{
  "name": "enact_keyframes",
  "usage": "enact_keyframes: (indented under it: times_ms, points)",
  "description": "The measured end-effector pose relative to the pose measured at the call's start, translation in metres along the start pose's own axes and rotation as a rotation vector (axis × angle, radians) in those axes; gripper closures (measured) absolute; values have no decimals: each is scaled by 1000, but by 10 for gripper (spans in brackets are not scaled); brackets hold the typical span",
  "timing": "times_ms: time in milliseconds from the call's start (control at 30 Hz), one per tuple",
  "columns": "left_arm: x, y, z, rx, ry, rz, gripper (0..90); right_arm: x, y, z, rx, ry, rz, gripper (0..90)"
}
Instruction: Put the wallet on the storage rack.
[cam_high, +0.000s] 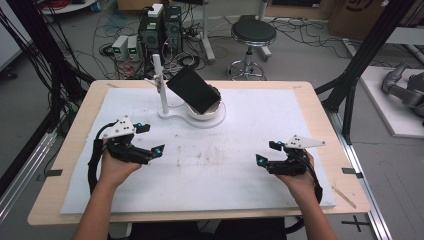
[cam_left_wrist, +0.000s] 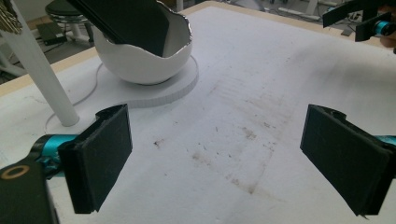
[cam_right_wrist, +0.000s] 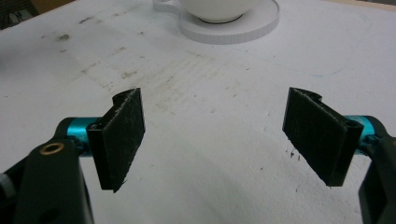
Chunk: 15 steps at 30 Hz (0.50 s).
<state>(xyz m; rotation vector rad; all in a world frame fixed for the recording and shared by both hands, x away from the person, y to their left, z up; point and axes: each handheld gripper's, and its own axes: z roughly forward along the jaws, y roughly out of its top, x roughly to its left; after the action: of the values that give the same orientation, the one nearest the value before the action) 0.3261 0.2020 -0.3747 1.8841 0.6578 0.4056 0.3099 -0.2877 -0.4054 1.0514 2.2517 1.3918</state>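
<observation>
Both the left gripper (cam_high: 150, 139) and the right gripper (cam_high: 267, 152) stood spread wide, holding nothing. The flat black rectangular slab (cam_high: 193, 89) leaned in the white ceramic bowl (cam_left_wrist: 140, 70), well ahead of the fingers (cam_left_wrist: 100, 161) (apparently placed already). Next probably calls for resting or reaching again.

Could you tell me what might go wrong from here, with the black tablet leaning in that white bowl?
1. The black tablet only leans tilted in the white bowl; a nudge could tip it out.
2. The white post stands close beside the bowl, so the left gripper might knock it when reaching in.
3. Both the left gripper and the right gripper are open and empty; the tablet's smooth face may slip between pads.
</observation>
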Motion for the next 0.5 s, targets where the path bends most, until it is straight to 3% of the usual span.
enact_keyframes:
  times_ms: [233, 500]
  points:
    - [-11, -8, 0, 1, 1, -2, 84, -2, -1, 0, 9, -5, 1, 213]
    - [-11, -10, -4, -7, 3, -4, 84, -1, 0, 2, 12, -9, -1, 214]
